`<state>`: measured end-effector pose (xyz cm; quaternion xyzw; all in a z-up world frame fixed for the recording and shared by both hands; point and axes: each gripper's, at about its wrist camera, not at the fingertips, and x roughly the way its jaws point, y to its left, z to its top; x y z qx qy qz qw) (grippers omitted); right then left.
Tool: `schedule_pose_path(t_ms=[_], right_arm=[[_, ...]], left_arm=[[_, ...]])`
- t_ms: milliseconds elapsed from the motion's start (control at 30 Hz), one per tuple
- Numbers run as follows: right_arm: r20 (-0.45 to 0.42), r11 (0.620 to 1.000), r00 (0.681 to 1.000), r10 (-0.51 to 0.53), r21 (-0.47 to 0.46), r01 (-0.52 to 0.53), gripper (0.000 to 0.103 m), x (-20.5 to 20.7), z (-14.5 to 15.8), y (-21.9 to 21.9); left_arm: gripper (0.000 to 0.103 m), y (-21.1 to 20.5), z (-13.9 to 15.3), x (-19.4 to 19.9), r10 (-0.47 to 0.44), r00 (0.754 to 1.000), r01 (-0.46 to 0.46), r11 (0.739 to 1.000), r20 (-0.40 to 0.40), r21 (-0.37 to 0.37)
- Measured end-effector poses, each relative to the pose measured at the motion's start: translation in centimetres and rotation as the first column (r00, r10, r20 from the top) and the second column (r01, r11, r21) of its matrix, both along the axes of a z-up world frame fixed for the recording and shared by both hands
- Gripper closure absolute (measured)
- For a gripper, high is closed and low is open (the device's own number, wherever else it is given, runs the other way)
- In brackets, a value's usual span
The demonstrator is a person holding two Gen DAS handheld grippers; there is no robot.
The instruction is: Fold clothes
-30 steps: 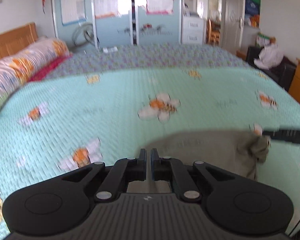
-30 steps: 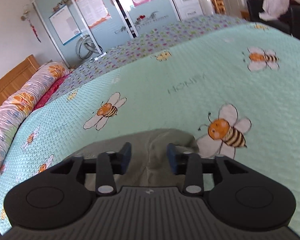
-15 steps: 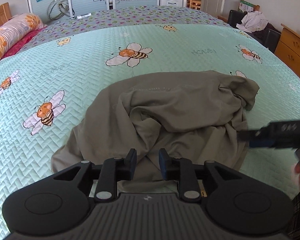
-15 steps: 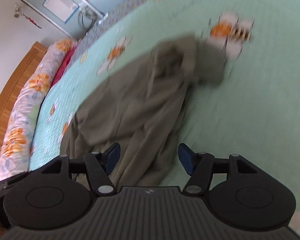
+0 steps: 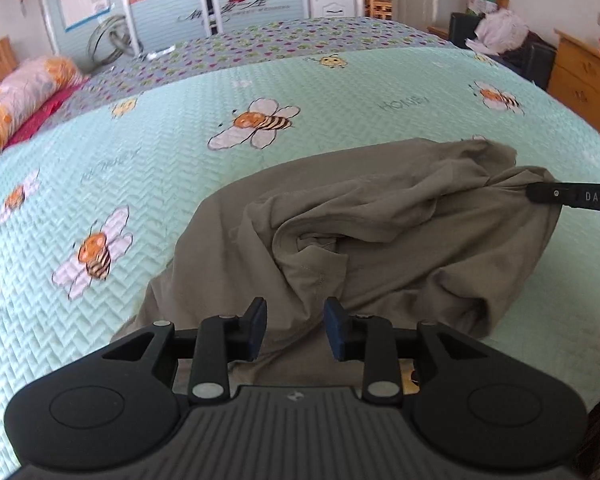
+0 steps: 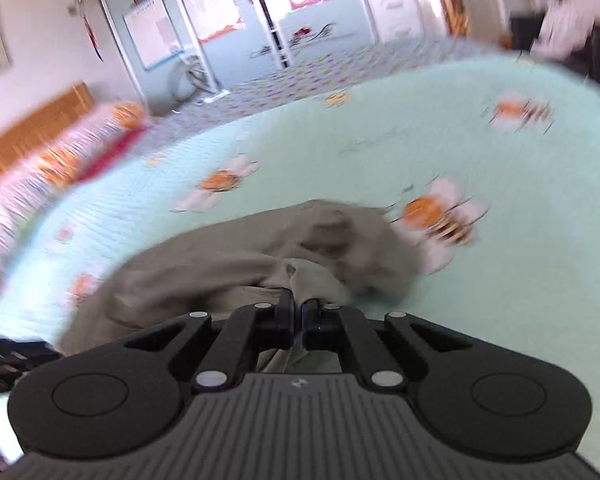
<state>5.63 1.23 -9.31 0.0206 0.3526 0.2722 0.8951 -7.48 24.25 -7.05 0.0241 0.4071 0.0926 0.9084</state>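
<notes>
The left wrist view is sharp. The left hand-held gripper [image 5: 296, 328] hangs low over the near edge of an olive-grey garment [image 5: 380, 240], its two fingers spread apart with cloth visible in the gap but not pinched. The garment lies crumpled on a bed [image 5: 160, 168] covered by a mint-green quilt printed with bees. Its folds rise toward the right, where the right hand-held gripper [image 5: 540, 192] comes in from the frame edge and pinches a bunched corner, lifting it off the quilt. Only this view shows that lifted corner from the side. It also shows a wooden dresser [image 5: 584, 76] at the far right, a rolled floral bolster [image 5: 24, 92] at the left, and blue wardrobe doors [image 5: 180, 12] beyond the bed.

The right wrist view is blurred. Here the right hand-held gripper [image 6: 294, 304] shows its fingers pressed nearly together on a fold of the garment [image 6: 220, 268], which bunches up just ahead of the tips and trails down beneath the body of the tool. This close look at the grip is hidden in the other view. The rest of the garment spreads to the left across the bed [image 6: 520, 280]. A dark shape at the lower left edge cannot be made out.
</notes>
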Motion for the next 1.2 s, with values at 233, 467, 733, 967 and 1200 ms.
schedule_pose_path(t_ms=[233,467,733,967,1200], right_arm=[[-0.262,0.993,0.963,-0.065,0.076,0.087,0.087,0.9,-4.4,-3.2],[-0.266,0.976,0.961,-0.073,0.179,0.124,0.086,-0.5,-3.7,-6.0],[-0.247,0.978,0.967,-0.066,0.176,0.111,0.086,-1.5,-4.2,-6.3],[-0.267,0.979,0.961,-0.072,0.165,0.119,0.086,-2.1,-5.5,-6.3],[-0.277,0.973,0.956,-0.101,0.171,0.152,0.086,-2.1,-5.9,-7.0]], left_arm=[[0.069,-3.7,-1.5,2.6,-0.19,0.981,0.184,0.973,0.032,0.14],[0.067,-7.5,-4.4,5.6,-0.343,0.939,0.333,0.907,-0.008,0.258],[0.102,-8.0,-5.0,9.0,-0.299,0.954,0.296,0.929,-0.021,0.223],[0.102,-3.3,1.3,10.9,-0.139,0.982,0.119,0.981,0.13,0.154],[0.102,1.7,8.3,12.8,0.02,0.961,-0.049,0.994,0.276,0.097]])
